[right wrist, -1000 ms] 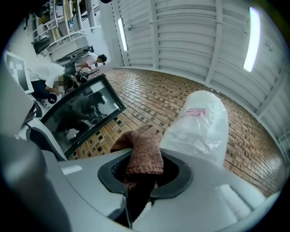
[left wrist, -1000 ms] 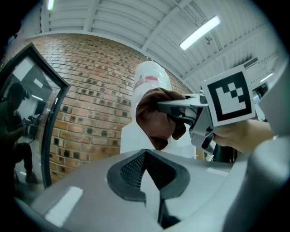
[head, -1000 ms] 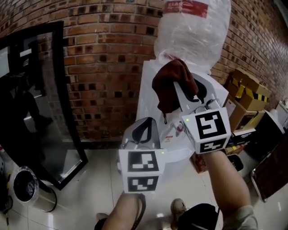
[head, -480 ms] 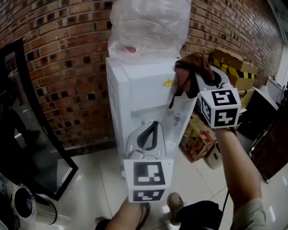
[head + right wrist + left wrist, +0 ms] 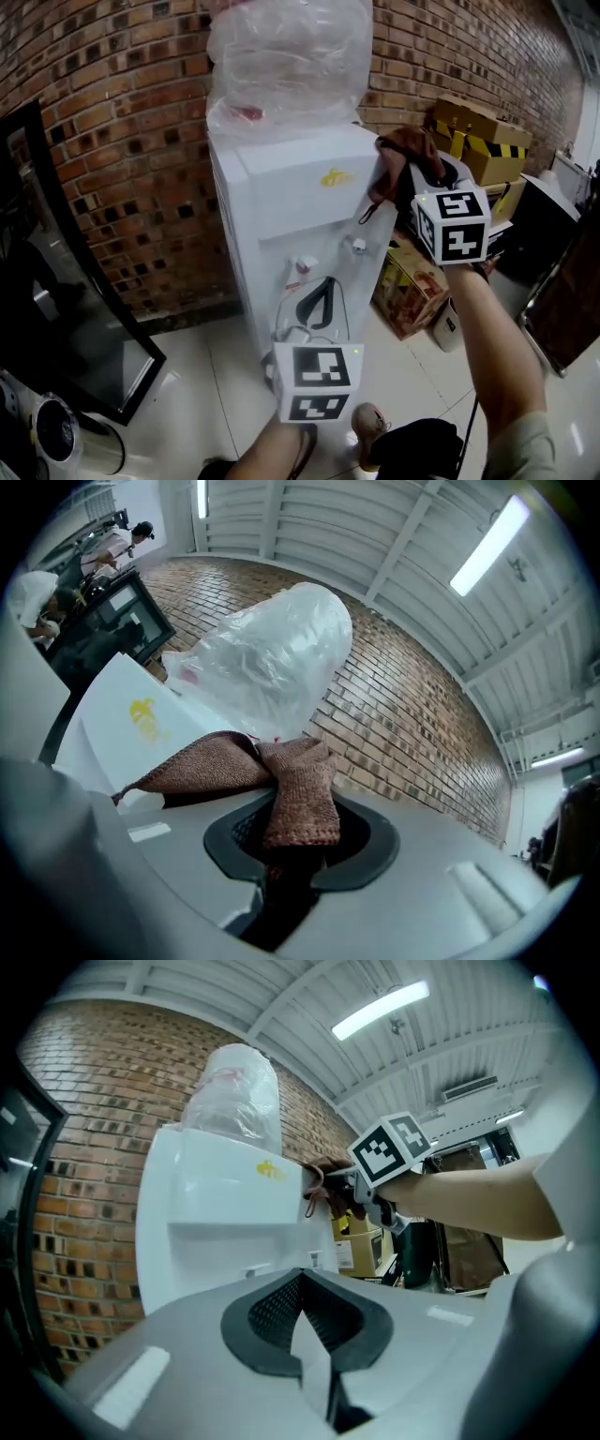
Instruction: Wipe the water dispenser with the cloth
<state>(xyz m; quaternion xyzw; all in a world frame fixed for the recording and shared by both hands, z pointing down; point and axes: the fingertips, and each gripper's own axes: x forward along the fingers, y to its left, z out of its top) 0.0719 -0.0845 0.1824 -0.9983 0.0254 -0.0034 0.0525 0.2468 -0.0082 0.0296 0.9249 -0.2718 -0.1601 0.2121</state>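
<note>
Glossy tile floor [image 5: 202, 375], brick wall [image 5: 122, 94]. Your L gripper [image 5: 324, 283], fingers pressed together and empty, faces the white water dispenser [image 5: 281, 202]; its yellow logo [image 5: 335, 176] is unreadable. Your R gripper [image 5: 394, 180], just tightened, pinches the brown cloth [image 5: 405, 145] at the dispenser's top-right edge. Boxes [image 5: 478, 141] w/ yellow-black tape.

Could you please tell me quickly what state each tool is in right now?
Left tool: closed, empty.
Right tool: closed on the brown cloth.

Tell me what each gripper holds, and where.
Right gripper: the brown cloth, pinched at a bunched fold, jaws just closing further on it. Left gripper: nothing, jaws together.
</note>
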